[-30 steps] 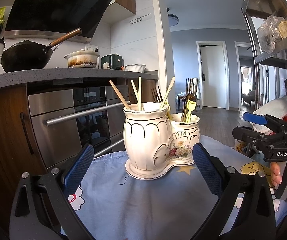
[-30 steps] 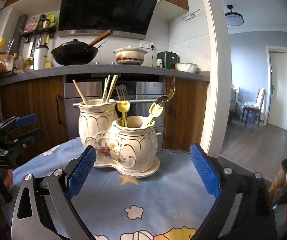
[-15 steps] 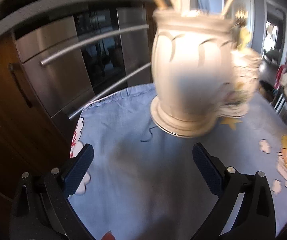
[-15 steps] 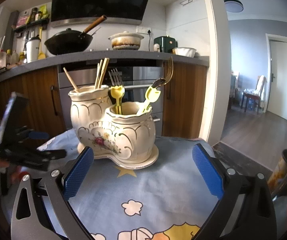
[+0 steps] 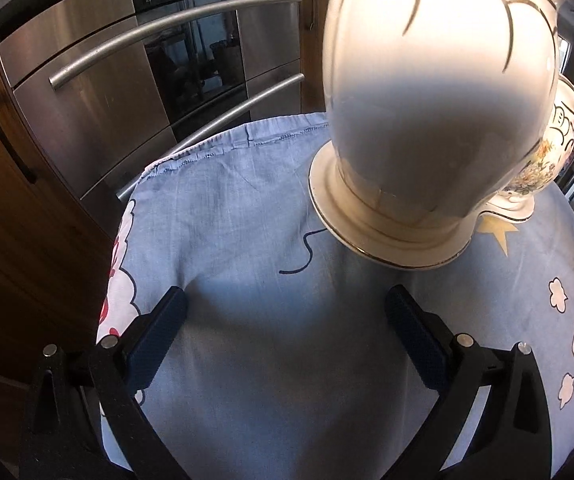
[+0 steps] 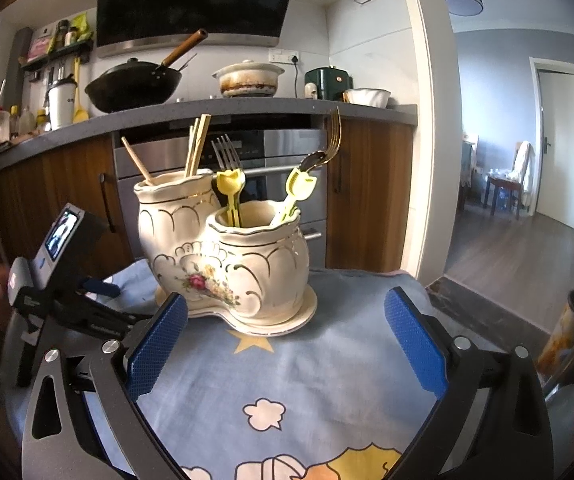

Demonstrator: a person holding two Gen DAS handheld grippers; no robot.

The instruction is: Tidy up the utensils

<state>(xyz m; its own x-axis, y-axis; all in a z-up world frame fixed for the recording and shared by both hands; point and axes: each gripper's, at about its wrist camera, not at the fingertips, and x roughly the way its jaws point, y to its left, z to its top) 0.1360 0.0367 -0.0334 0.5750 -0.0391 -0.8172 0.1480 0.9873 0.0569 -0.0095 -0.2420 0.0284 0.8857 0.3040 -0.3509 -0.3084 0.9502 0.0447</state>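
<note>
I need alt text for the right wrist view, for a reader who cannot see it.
A cream ceramic double utensil holder stands on a blue cartoon-print tablecloth, chopsticks in its taller pot, yellow-handled forks in the shorter. The right tongs are open and empty before it; the left tongs approach beside it.

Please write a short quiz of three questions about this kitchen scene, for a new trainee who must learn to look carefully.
1. True or false: the right gripper is closed on a fork.
2. Which pot of the ceramic holder contains the wooden chopsticks? A) the taller pot B) the shorter pot C) neither
3. Fill in: the holder stands on a ____ cloth with cartoon prints.

Key
1. False. Both the right and the left gripper are open and hold nothing.
2. A. The shorter pot contains the yellow-handled forks.
3. Blue.
</note>
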